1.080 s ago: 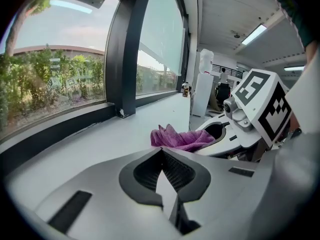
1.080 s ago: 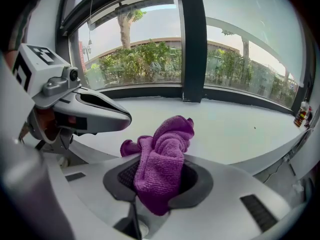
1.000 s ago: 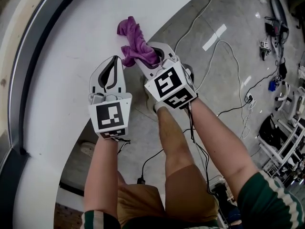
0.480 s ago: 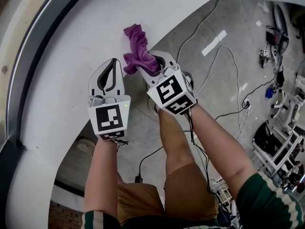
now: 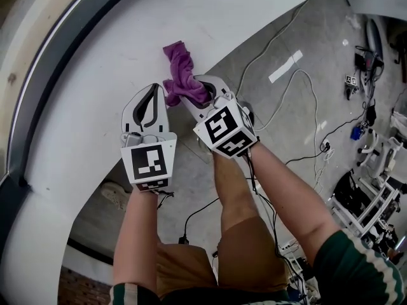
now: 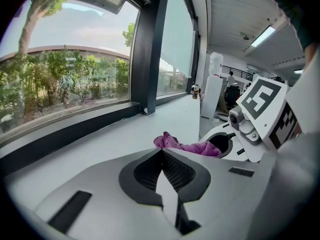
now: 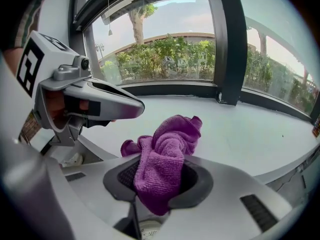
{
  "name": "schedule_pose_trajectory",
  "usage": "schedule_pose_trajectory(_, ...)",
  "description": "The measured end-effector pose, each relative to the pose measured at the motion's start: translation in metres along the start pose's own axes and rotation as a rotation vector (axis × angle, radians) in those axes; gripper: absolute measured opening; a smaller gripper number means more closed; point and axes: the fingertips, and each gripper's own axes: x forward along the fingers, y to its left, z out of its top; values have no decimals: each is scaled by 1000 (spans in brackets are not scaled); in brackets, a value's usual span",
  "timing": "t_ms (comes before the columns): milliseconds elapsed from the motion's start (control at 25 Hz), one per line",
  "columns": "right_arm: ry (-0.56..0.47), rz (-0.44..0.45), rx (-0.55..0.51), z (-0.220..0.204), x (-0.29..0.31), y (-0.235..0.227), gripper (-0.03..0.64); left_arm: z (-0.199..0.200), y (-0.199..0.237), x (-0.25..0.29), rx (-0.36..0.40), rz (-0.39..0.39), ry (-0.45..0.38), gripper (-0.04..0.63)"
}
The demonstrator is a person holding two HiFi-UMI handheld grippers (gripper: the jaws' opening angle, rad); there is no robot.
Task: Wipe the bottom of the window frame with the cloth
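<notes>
A purple cloth [image 5: 180,74] [image 7: 167,156] lies bunched on the white window sill [image 5: 82,100], with one end clamped in my right gripper [image 5: 193,91] [image 7: 160,180], which is shut on it. My left gripper [image 5: 152,93] [image 6: 161,153] hovers over the sill just left of the cloth, shut with nothing between its jaws. In the left gripper view the cloth [image 6: 186,145] shows just past the jaw tips. The dark bottom rail of the window frame [image 5: 48,75] [image 7: 170,89] [image 6: 75,129] runs along the far side of the sill, apart from the cloth.
A black vertical mullion [image 7: 227,49] stands on the frame to the right. The sill's curved front edge [image 5: 254,27] drops to a grey floor with loose cables [image 5: 289,68] and equipment [image 5: 369,43]. A shoe [image 5: 116,196] shows below the sill.
Both grippers and the cloth sit slightly lower in the head view than a second ago. The cloth stays clamped in the right gripper and the left stays shut.
</notes>
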Motion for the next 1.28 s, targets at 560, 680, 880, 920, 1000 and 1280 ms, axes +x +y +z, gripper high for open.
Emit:
schedule_pose_trajectory(560,15,63,-2,4,22,37,129,-20,34,-17,-63,61,-4,9)
schedule_pose_trajectory(680,14,69,8,3,24,36,129,-22,36,-19,-72,73,-1,8)
schedule_pose_trajectory(880,12,97,13,6,32,48,129,-34,48,-28,-88,96,9,9)
schedule_pose_trajectory(920,13,101,11,7,33,51,129,-36,50,-30,-92,103,9,9)
schedule_pose_trajectory(1000,15,110,10,9,33,55,129,-38,55,-35,-102,117,8,8)
schedule_pose_trajectory(1280,27,146,-6,8,38,86,129,-52,72,-58,-119,156,6,9)
